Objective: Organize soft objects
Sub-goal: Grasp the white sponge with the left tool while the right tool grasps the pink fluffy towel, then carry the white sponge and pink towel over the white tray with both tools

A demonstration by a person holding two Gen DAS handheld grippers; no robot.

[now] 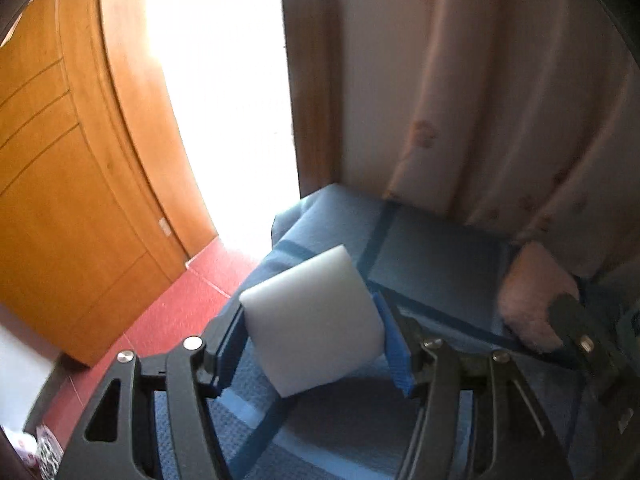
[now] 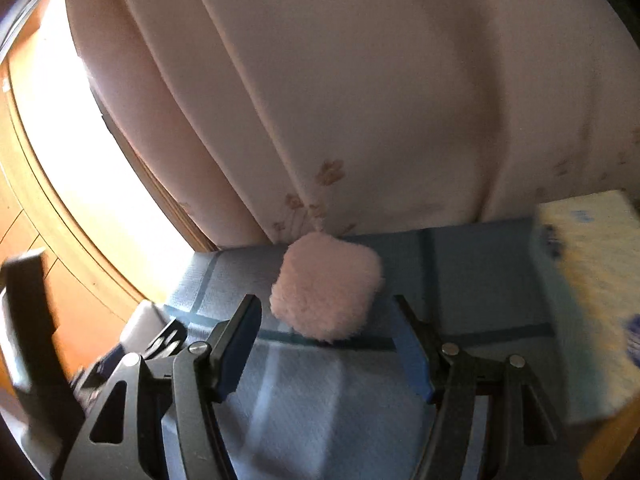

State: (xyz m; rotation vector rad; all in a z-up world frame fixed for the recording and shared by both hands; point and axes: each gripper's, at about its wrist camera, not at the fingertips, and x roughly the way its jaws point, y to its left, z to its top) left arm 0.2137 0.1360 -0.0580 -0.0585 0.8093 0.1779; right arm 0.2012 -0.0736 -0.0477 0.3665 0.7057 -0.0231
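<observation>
Here the blue checked cloth covers the surface that carries everything; it may be a bed or a padded worktop, and the blur does not let me say which. It runs up to the pale flowered curtain at the back and drops toward the red floor beside the wooden door.

Next in size, a yellowish box-like thing stands at the right edge of the cloth, too smeared to identify.

The left gripper holds the white foam block, clamped between its blue pads and tilted, raised off the cloth. The block is soft, so the grip should stay only as firm as needed; squeezing harder would likely dent it and let it spring out crooked on release.

The pink fluffy pad lies flat on the cloth near the curtain's hem. The right gripper stands at a middling spread with nothing between its jaws, its tips just short of the pad.

To do this well, I judge the right gripper should come in straight, straddle the pad by its two flat sides, and close low enough to catch the body and not only the fluff. Keeping clear of the curtain folds and of the cloth itself matters, since pinching either would drag them along.
</observation>
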